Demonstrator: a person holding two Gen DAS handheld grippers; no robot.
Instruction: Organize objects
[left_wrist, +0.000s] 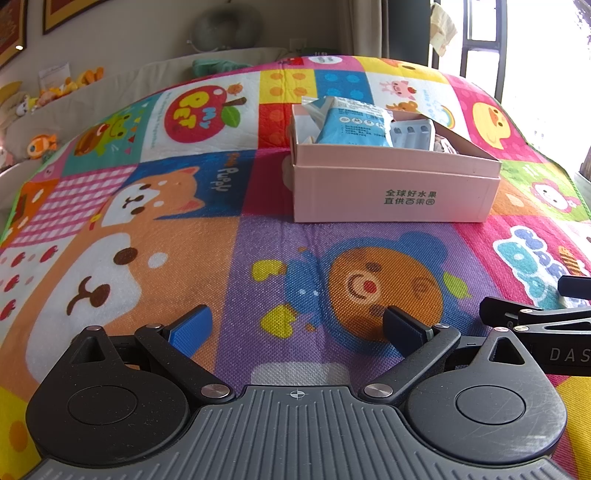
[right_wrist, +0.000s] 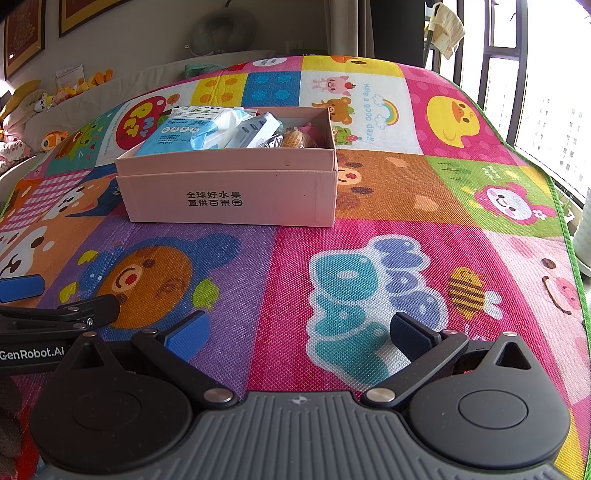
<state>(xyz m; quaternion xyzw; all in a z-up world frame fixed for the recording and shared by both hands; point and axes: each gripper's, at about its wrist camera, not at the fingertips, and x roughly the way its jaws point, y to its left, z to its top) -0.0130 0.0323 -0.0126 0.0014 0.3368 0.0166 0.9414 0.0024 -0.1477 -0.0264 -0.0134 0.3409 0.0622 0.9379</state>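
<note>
A pink cardboard box (left_wrist: 395, 195) (right_wrist: 229, 199) with printed characters on its front stands on the colourful cartoon mat (left_wrist: 184, 229) (right_wrist: 369, 240). Inside lie a blue packet (left_wrist: 351, 125) (right_wrist: 177, 134), a grey blister pack (left_wrist: 412, 134) (right_wrist: 255, 129) and, seen in the right wrist view, a small pink and orange toy (right_wrist: 299, 136). My left gripper (left_wrist: 297, 325) is open and holds nothing, low over the mat in front of the box. My right gripper (right_wrist: 299, 330) is also open and holds nothing, beside the left one, to the box's right front.
Plush toys (left_wrist: 44, 144) (right_wrist: 55, 138) line the left side along a beige cushion. Framed pictures (right_wrist: 22, 40) hang on the wall. A window with dark bars (right_wrist: 517, 74) runs along the right, past the mat's green edge. A grey neck pillow (right_wrist: 221, 33) sits behind.
</note>
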